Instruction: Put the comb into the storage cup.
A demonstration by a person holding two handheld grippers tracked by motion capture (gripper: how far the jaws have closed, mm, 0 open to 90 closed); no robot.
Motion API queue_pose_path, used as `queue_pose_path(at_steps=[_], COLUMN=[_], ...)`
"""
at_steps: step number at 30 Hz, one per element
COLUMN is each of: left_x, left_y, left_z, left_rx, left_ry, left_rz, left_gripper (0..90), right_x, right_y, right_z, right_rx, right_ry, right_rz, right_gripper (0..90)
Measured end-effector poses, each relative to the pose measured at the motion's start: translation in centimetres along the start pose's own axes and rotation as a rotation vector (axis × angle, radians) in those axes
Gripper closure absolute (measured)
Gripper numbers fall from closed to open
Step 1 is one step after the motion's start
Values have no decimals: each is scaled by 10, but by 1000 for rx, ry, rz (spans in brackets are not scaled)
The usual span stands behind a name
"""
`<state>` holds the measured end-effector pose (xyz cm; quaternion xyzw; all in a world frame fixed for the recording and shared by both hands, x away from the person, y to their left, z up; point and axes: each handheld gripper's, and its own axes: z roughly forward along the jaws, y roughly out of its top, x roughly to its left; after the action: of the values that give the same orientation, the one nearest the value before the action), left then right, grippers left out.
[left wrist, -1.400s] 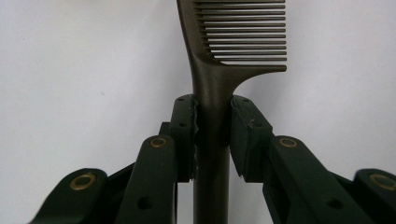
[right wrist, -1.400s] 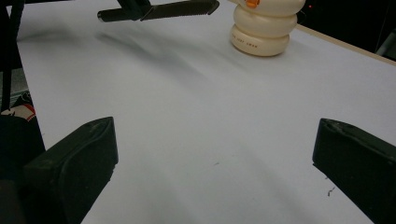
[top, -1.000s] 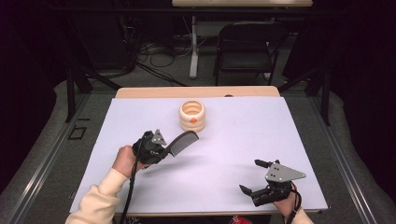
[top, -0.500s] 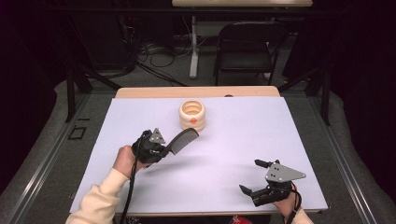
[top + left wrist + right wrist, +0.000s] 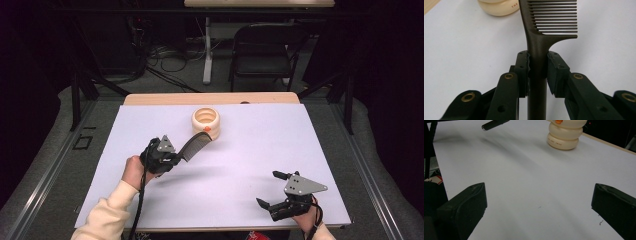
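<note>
On the left, the left tool (image 5: 176, 156) is clamped on the handle of a dark plastic comb (image 5: 195, 144), held above the white surface (image 5: 250, 150); its toothed end reaches a cream ribbed round container (image 5: 206, 121); at the near right edge, the right tool (image 5: 268, 189) rests with jaws apart, holding nothing.

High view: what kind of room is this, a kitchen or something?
Not a kitchen; it looks like a lab or recording workroom. A table with a plain white cover stands in a dark room, cables trail over the floor, and a folding chair waits behind.
</note>
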<state>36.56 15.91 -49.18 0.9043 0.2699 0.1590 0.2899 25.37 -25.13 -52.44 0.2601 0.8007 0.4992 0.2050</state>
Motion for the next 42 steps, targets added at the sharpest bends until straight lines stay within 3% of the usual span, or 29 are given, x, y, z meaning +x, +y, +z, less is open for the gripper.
queue_pose_path(at_steps=[32, 42], left_x=[9, 13], left_y=[-3, -2], left_z=[-3, 1], left_rx=[-104, -116], left_ry=[64, 77], left_rz=[-51, -68], left_gripper=[723, 724], right_x=[0, -1], right_y=[0, -1], right_z=[1, 2], right_rx=[1, 6], right_ry=[2, 3], right_rz=[5, 10], right_gripper=[0, 0])
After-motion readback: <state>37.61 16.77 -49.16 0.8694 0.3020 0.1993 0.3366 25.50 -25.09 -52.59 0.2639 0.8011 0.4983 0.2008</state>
